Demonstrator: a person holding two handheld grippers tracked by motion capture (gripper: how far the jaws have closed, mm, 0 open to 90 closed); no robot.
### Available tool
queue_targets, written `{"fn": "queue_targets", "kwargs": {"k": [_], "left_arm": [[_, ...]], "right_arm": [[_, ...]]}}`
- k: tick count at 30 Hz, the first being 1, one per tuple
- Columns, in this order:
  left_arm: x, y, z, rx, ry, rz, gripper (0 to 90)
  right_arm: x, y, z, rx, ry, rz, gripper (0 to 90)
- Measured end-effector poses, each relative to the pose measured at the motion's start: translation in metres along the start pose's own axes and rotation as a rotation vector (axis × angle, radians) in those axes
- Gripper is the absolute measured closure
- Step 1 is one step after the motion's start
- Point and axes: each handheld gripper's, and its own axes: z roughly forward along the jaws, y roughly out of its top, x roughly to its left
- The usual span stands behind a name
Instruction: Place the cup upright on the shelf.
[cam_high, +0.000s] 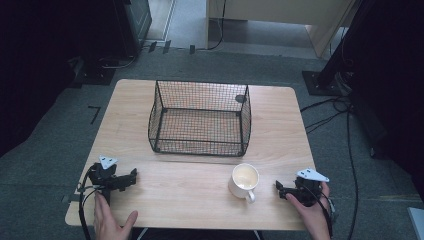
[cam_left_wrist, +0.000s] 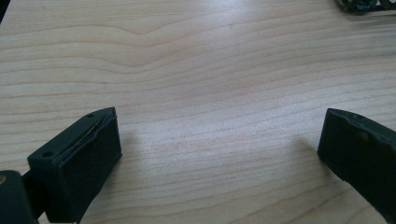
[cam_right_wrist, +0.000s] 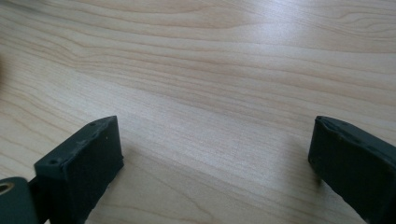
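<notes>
**A:** High view, item one: white mug (cam_high: 244, 181), upright on the wooden table (cam_high: 200, 200), near the front edge and right of centre. Its handle points toward you and slightly right, and the inside looks empty. It is the thing nearest your right gripper (cam_high: 281, 188), so take it as the piece in hand.

**B:** Item two?

**A:** Black wire basket (cam_high: 200, 117), open at the top, standing behind the mug toward the middle of the table. Nothing lies in it that I can make out. It is well apart from both grippers. My reading is that it is the likely place for the mug to go.

**B:** And my tools?

**A:** Right gripper: resting low on the table just right of the mug, not touching it, jaws pointing toward it. In the right gripper view the jaws stand wide apart with bare wood grain between them, so it holds nothing. That spread looks wide enough to take the rim or the handle, though this is a judgement.

**B:** The other one?

**A:** Left gripper (cam_high: 131, 176): parked near the front left of the table, well away from the mug. In the left gripper view its jaws are likewise spread wide over bare wood, and a corner of the basket shows at the top right. It holds nothing, and your hand (cam_high: 107, 220) lies flat behind it, which suggests it is waiting while the right side works.
</notes>
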Motion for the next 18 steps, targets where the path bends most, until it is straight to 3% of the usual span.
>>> {"fn": "queue_targets", "kwargs": {"k": [3, 5, 6, 14, 18], "left_arm": [[0.0, 0.0, 0.0, 0.0, 0.0, 0.0, 0.0], [0.0, 0.0, 0.0, 0.0, 0.0, 0.0, 0.0], [0.0, 0.0, 0.0, 0.0, 0.0, 0.0, 0.0], [0.0, 0.0, 0.0, 0.0, 0.0, 0.0, 0.0], [0.0, 0.0, 0.0, 0.0, 0.0, 0.001, 0.0]], "right_arm": [[0.004, -0.003, -0.004, -0.03, -0.012, 0.011, 15.4], [0.006, -0.003, -0.006, -0.037, -0.016, 0.013, 13.9], [0.011, -0.002, -0.009, -0.046, 0.011, 0.015, 13.9], [0.031, 0.005, -0.029, -0.092, 0.058, -0.007, 13.9], [0.039, 0.009, -0.036, -0.106, 0.064, -0.022, 13.9]]}}
